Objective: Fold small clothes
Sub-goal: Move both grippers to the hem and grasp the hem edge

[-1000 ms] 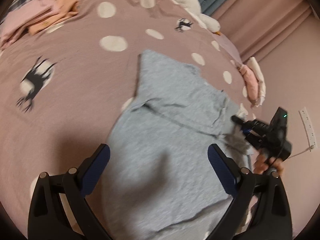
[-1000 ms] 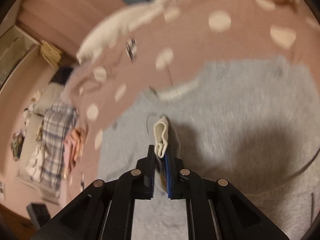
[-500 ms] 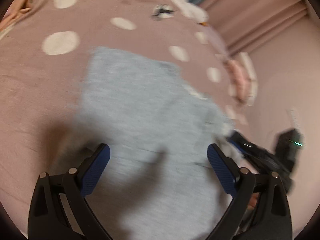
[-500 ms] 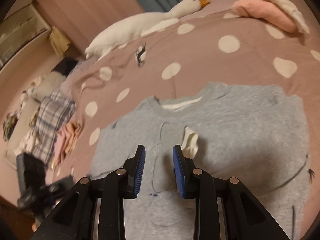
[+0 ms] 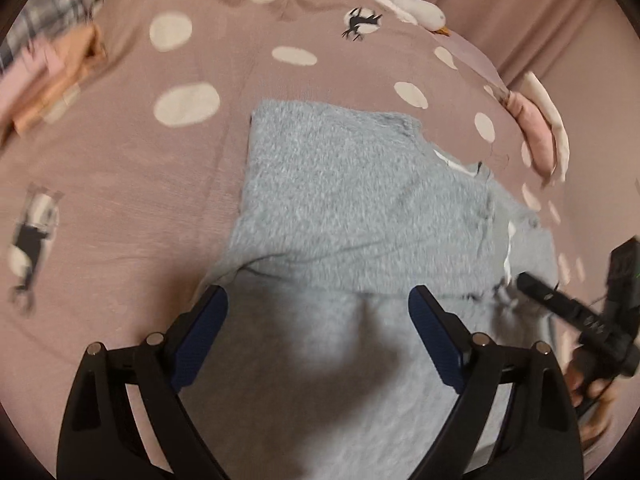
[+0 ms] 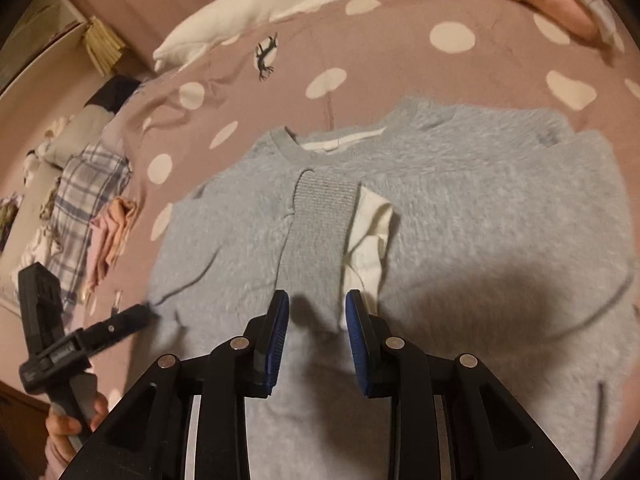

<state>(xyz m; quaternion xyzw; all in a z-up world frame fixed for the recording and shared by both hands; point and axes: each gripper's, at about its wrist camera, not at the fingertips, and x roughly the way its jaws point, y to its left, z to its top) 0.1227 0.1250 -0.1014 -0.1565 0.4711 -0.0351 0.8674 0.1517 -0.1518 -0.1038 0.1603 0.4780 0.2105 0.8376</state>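
Note:
A light grey sweater [image 5: 340, 192] lies spread on the mauve dotted bedspread [image 5: 120, 200], with a sleeve folded in over its body. In the right wrist view the sleeve's ribbed cuff [image 6: 324, 204] rests on the sweater [image 6: 480, 208] below the neckline, and white lining [image 6: 370, 232] shows beside it. My right gripper [image 6: 317, 296] hovers just behind the cuff, jaws slightly open, and the pads do not press on the sleeve fabric running between them. My left gripper [image 5: 316, 294] stands wide open above the sweater's lower part, holding nothing. Each gripper shows at the other view's edge, right [image 5: 560, 304] and left [image 6: 120, 320].
A white plush goose [image 6: 260, 4] lies along the far side of the bed. A pile of pink and orange clothes [image 5: 52, 76] and a plaid cloth [image 6: 80, 188] sit at the left. A folded pink and white garment [image 5: 532, 136] rests at the right edge.
My right gripper opened, let go of the cuff and drew back. The sleeve now lies flat across the sweater. My left gripper stayed open and shifted sideways over the sweater.

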